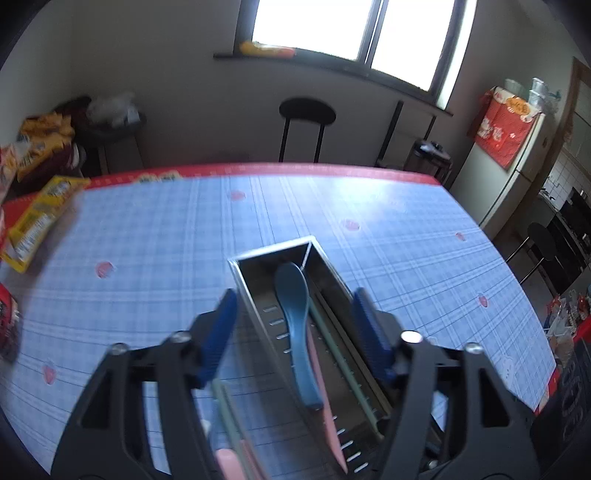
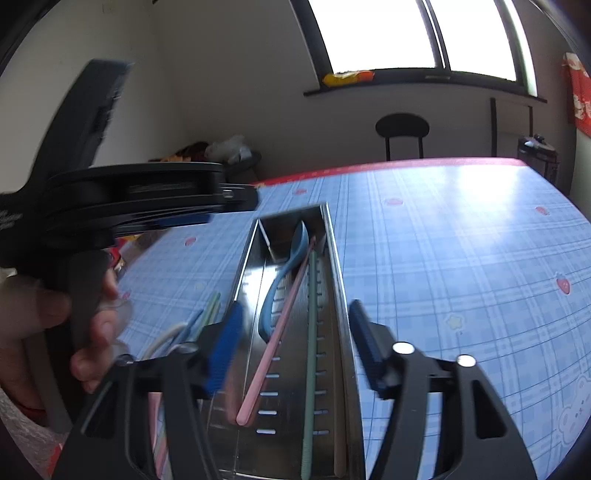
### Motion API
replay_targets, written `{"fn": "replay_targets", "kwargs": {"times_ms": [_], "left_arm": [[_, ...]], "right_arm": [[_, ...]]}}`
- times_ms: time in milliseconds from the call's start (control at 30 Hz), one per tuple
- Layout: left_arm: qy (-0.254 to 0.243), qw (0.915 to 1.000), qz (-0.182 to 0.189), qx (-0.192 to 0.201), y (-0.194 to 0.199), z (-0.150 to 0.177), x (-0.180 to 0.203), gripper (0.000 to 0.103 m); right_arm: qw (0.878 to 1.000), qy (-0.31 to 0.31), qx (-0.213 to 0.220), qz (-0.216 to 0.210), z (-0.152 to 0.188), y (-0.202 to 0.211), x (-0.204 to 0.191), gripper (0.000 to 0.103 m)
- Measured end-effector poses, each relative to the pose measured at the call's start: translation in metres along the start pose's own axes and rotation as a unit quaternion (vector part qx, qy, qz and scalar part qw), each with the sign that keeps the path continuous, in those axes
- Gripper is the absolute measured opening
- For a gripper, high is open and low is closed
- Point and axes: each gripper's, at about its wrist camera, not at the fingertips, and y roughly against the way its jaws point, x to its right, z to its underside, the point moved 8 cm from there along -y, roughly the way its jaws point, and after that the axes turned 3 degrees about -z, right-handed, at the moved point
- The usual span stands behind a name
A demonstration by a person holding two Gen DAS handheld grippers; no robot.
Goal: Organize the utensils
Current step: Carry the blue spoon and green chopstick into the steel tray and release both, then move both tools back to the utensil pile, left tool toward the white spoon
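Both hand-held grippers (image 1: 295, 332) (image 2: 295, 345) released – steel tray (image 1: 325, 258) on blue-check tablecloth (image 1: 147, 229), window (image 1: 314, 26) behind.

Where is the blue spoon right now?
The blue spoon lies inside the metal tray on the table, left of the pink chopstick and green chopstick, its bowl toward the far end.
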Motion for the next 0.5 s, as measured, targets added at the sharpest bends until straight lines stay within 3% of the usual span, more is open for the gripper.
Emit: {"fn": "replay_targets", "kwargs": {"times_ms": [33, 100, 233, 400, 500], "left_arm": [[-0.004, 0.9998, -0.003, 0.02, 0.015, -0.001, -0.005, 0.092], [-0.008, 0.9987, -0.01, 0.05, 0.043, 0.001, -0.016, 0.094], [-0.012, 0.9968, -0.028, 0.074, 0.082, 0.023, -0.04, 0.095], [-0.012, 0.9948, -0.05, 0.088, 0.125, 0.075, -0.08, 0.095], [0.001, 0.9957, -0.038, 0.085, 0.144, 0.109, -0.099, 0.095]], "right_arm": [[1.0, 0.002, 0.007, 0.004, -0.001, 0.003, 0.0, 0.083], [1.0, 0.004, 0.021, 0.015, -0.002, 0.009, -0.001, 0.09], [1.0, 0.004, 0.024, 0.008, 0.001, 0.013, -0.008, 0.092], [0.999, 0.019, 0.029, -0.014, 0.006, 0.021, -0.029, 0.092], [0.998, 0.04, 0.036, -0.028, 0.009, 0.03, -0.047, 0.092]]}}
